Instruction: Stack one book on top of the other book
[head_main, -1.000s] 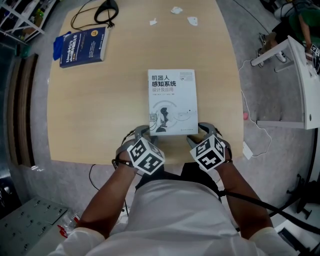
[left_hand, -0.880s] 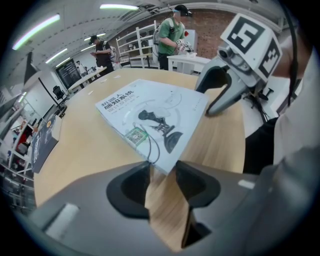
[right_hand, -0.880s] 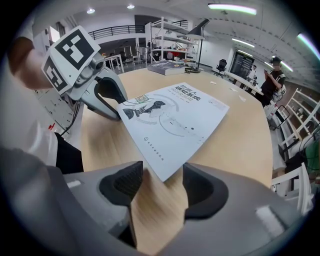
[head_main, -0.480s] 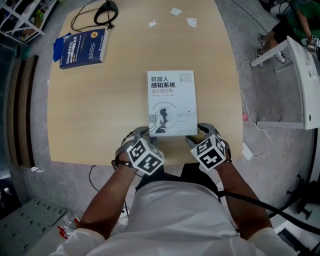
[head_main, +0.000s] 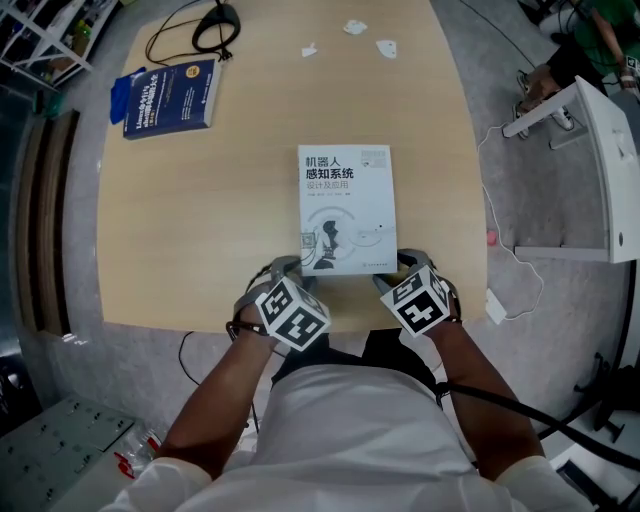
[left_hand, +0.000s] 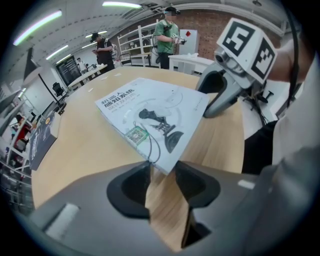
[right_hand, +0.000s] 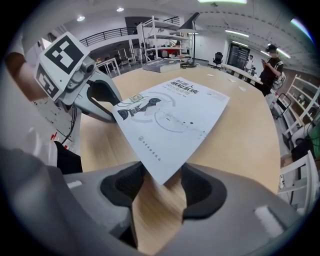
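A white book (head_main: 347, 210) lies flat on the wooden table (head_main: 200, 220), its near edge close to the table's front. My left gripper (head_main: 288, 267) stands at the book's near left corner. In the left gripper view that corner (left_hand: 167, 167) sits wedged between the two pads, touching both. My right gripper (head_main: 408, 262) is at the near right corner; its jaws have just been closing, and the corner (right_hand: 162, 177) sits between the pads with its edges meeting them. A blue book (head_main: 170, 93) lies apart at the table's far left.
A black cable loop (head_main: 215, 22) and paper scraps (head_main: 385, 46) lie at the table's far edge. White furniture (head_main: 600, 170) with a trailing cord stands on the floor to the right. People stand by shelves (left_hand: 167, 35) in the background.
The right gripper's marker cube has rolled slightly and its jaws have narrowed round the book's corner. The book and the left gripper have stayed in place.
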